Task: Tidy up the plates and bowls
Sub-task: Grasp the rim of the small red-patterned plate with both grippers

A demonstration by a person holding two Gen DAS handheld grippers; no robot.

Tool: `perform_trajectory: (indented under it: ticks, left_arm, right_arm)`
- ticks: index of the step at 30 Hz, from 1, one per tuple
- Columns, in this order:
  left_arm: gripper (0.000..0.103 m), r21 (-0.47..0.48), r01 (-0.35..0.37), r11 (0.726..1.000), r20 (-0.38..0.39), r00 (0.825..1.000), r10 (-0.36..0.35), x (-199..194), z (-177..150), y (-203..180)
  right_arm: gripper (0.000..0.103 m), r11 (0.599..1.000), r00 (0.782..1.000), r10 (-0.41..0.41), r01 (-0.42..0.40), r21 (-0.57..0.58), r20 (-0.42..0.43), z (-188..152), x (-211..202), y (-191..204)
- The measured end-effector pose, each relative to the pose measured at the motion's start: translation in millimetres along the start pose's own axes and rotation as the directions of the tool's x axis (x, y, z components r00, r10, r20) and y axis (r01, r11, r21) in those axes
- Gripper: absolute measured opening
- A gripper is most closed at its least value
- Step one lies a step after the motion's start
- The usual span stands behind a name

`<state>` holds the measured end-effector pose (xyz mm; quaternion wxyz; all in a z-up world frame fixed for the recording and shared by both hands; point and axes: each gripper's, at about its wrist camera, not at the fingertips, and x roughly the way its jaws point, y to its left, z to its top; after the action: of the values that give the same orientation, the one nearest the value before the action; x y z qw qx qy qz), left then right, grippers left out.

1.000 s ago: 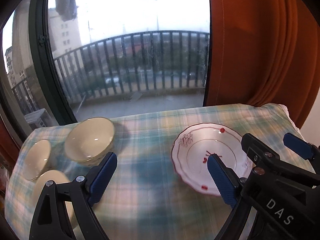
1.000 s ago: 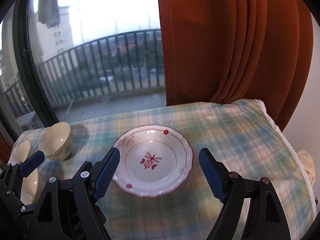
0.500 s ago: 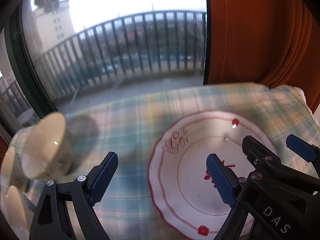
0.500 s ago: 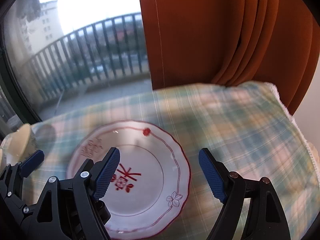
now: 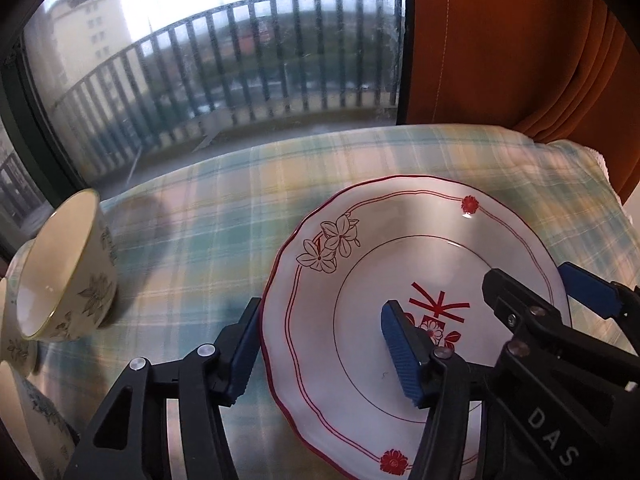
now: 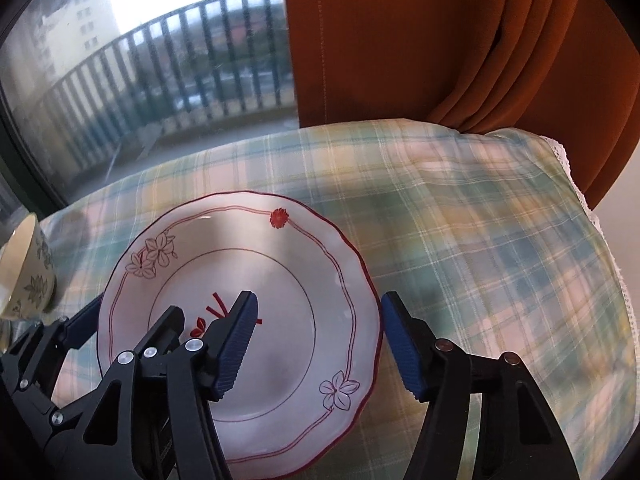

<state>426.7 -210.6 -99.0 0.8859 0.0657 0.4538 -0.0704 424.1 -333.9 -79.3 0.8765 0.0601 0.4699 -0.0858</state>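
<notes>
A white plate (image 5: 360,300) with red line trim and flower marks lies flat on the plaid tablecloth (image 5: 200,220). My left gripper (image 5: 320,352) straddles the plate's left rim, one blue pad outside it on the cloth side and the other over the plate's well. Its jaws are closing and the pads do not press the plate. My right gripper (image 6: 318,346) straddles the right rim of the same plate (image 6: 260,280) in the same way, jaws closing, with a gap at both pads. A cream floral bowl (image 5: 64,280) stands left of the plate.
More cream bowls (image 5: 16,356) crowd the left table edge below the first one. An orange curtain (image 6: 440,40) hangs behind the table's far right corner. A window with a balcony railing (image 5: 220,60) runs along the far side. Bare cloth (image 6: 500,260) lies right of the plate.
Both grippers have come down and forward onto the plate, which now fills the views. Both pairs of jaws have narrowed around the plate's opposite rims.
</notes>
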Motion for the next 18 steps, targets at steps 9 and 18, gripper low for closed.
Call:
perform_trajectory:
  ticks: [9, 18]
  left_arm:
    - [0.061, -0.020, -0.009, 1.000, -0.025, 1.000, 0.009, -24.2, -35.1, 32.2]
    - [0.061, -0.049, 0.011, 0.999, -0.040, 0.999, -0.013, -50.3, -73.7, 57.8]
  right_arm:
    - [0.067, 0.997, 0.998, 0.047, -0.050, -0.062, -0.048, -29.9, -21.1, 31.6]
    - [0.067, 0.990, 0.994, 0.083, -0.091, -0.111, -0.075, -65.2, -45.2, 58.4]
